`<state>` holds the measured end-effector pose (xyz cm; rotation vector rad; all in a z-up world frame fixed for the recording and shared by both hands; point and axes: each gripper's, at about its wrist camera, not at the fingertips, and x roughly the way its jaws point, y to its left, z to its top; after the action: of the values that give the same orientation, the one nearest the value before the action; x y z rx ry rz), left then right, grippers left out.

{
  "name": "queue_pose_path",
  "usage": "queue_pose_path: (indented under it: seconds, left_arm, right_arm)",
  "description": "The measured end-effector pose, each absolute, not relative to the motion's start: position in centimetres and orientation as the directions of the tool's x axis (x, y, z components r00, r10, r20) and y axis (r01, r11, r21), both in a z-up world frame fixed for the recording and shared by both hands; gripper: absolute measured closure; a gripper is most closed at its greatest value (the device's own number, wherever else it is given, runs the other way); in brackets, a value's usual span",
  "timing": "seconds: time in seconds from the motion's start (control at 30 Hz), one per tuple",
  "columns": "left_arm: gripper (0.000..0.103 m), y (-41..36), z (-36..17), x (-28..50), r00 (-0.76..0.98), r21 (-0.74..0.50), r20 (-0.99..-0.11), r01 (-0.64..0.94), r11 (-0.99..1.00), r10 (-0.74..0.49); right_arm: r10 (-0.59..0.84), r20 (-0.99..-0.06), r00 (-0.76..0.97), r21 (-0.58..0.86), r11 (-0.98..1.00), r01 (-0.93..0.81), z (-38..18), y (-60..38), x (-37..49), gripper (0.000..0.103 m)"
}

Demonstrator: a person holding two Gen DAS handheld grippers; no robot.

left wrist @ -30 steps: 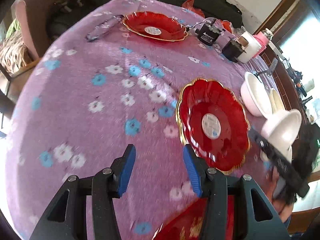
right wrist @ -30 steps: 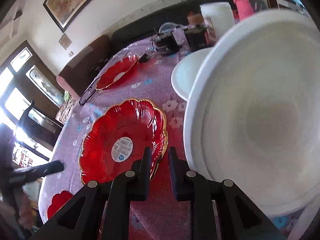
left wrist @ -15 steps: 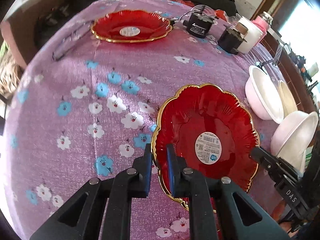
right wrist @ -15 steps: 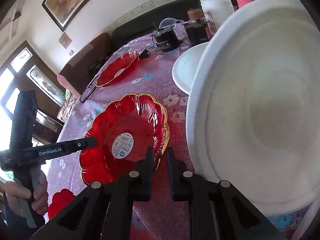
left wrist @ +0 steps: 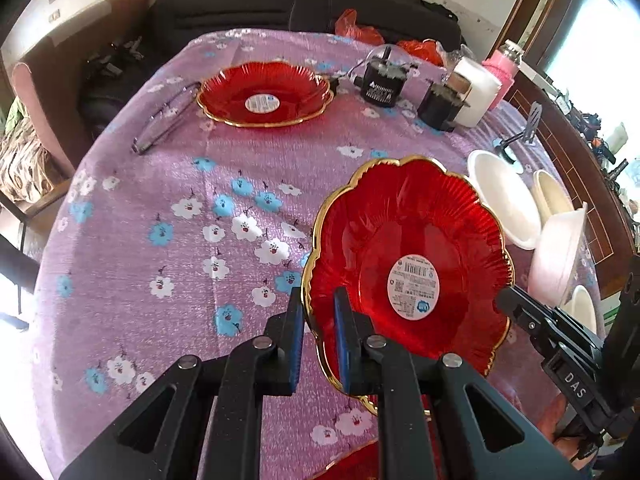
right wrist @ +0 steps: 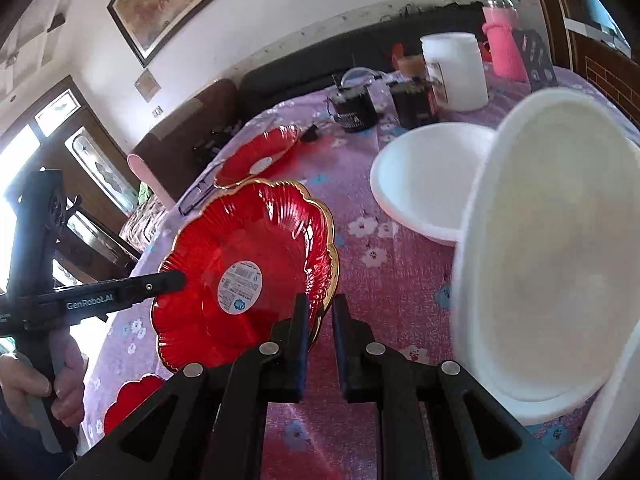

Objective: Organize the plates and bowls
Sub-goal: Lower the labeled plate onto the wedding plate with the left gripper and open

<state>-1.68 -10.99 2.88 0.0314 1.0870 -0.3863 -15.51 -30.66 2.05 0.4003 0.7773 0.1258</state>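
Note:
A red, gold-rimmed plate [left wrist: 400,240] with a white sticker hangs tilted just above the purple flowered cloth. My left gripper [left wrist: 318,304] is shut on its near-left rim. In the right wrist view my right gripper [right wrist: 320,308] is shut on the opposite rim of the same plate [right wrist: 240,240], and the left gripper [right wrist: 180,278] shows at its far side. A second red plate [left wrist: 266,92] lies at the back of the table. The edge of a third red plate [left wrist: 352,460] peeks in below. White bowls [left wrist: 500,196] sit at the right; one white bowl [right wrist: 552,260] looms close beside my right gripper.
Two black devices [left wrist: 380,84], a white jar [left wrist: 476,88] and a pink bottle [left wrist: 500,72] stand at the back right. Clear glasses [left wrist: 164,120] lie left of the far plate. A person's hand [right wrist: 60,384] grips the left tool. A dark sofa runs behind the table.
My left gripper moved right from over the cloth, closed on the red plate's rim, and the plate has come up tilted. The right gripper has stayed at the opposite rim.

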Motion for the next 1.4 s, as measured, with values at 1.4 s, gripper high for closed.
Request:
queue_pose_path:
  seconds: [1.4]
  left_arm:
    - [0.080,-3.1,3.6,-18.5,0.454,-0.266,-0.802,0.309,0.913,-0.388]
  right_arm:
    - [0.421,-0.615,0.667,0.464,0.877,-0.125,3.9,-25.9,-27.2,0.090]
